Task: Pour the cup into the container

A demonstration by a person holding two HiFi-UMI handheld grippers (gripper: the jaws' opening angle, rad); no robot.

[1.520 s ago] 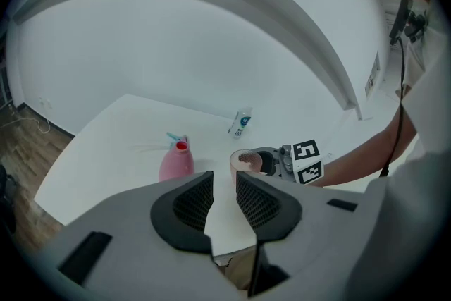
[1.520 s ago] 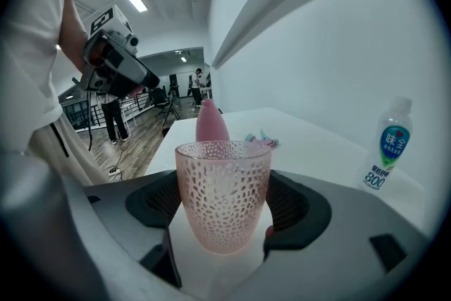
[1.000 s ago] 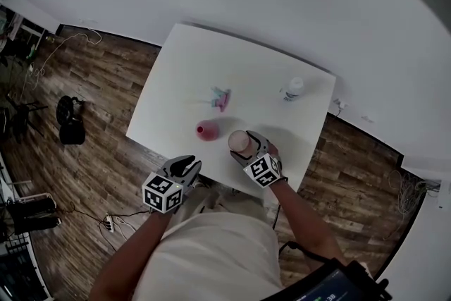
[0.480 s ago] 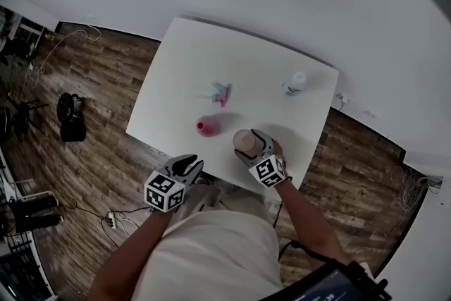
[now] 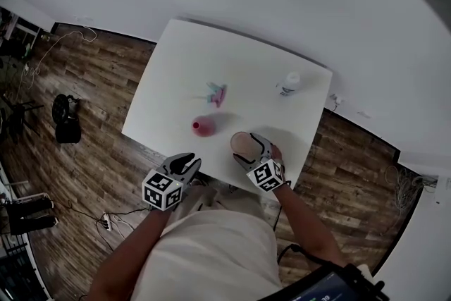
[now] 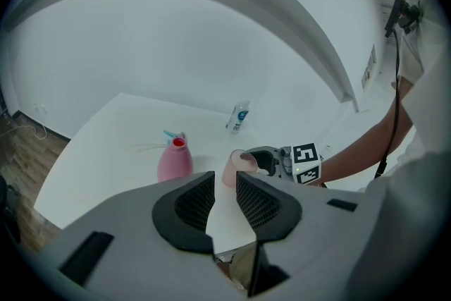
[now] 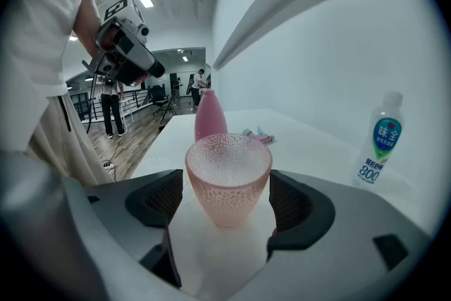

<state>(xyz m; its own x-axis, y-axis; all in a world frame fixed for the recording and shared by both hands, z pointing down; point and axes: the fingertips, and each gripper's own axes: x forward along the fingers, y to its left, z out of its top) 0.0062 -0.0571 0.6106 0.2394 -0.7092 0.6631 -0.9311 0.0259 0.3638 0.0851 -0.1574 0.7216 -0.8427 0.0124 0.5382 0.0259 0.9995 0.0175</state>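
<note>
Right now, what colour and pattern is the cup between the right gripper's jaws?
Translucent pink cup with a dimpled texture, clearest in the right gripper view.

Pink dimpled cup (image 7: 228, 180), upright on table (image 5: 176, 67) — pink container (image 5: 203, 126), red mouth, upright, near it

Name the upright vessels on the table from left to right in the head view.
pink bottle → pink cup → clear plastic bottle
</note>
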